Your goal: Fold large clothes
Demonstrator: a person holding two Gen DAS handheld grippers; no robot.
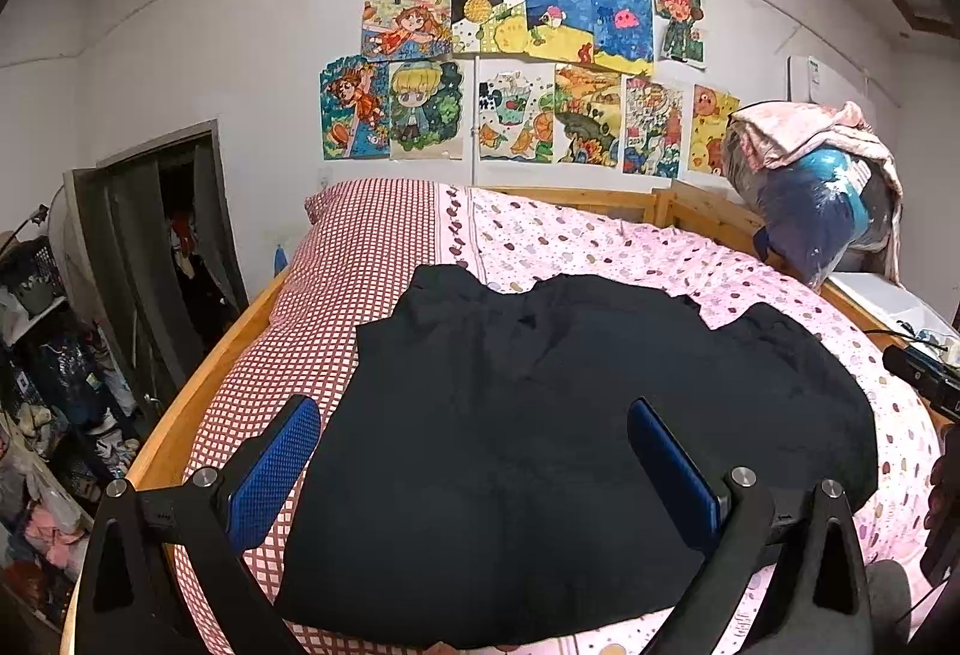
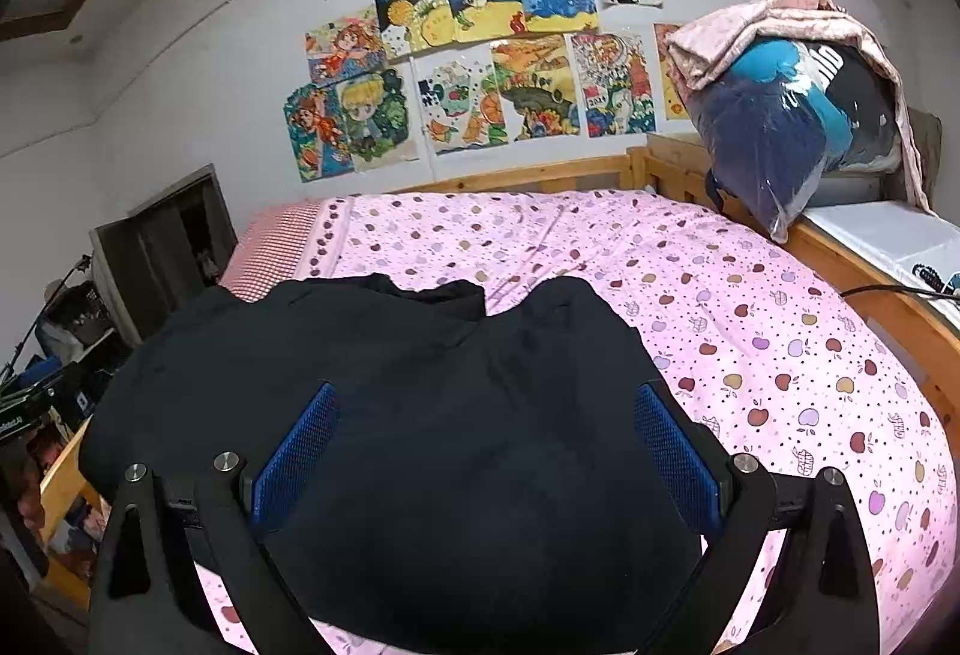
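Black fabric, matte and slightly napped: the black garment [image 1: 570, 403] lies spread on the pink apple-print bedspread [image 2: 750, 331], at the near end of the bed, away from the wall of children's drawings [image 1: 510, 73]. Its far edge shows two rounded lobes with a notch between; which part is collar or sleeve cannot be told.

Handling judgement: soft, limp, moderately heavy for its size, not fragile, unlikely to slip on the blue textured pads [image 1: 273, 475]. Best hold appears to be a thin outer edge or corner, pinched through one layer, since the middle would bunch.

Left gripper [image 1: 474, 469]: jaws wide apart, nothing between them, hovering over the garment's near portion. Right gripper [image 2: 486, 451]: likewise spread and empty above the garment.

Containers: a clear plastic bag [image 2: 792, 127] holding blue and dark textiles sits beyond the garment at the bed's far right corner, with a pink blanket [image 2: 774, 25] draped on it.
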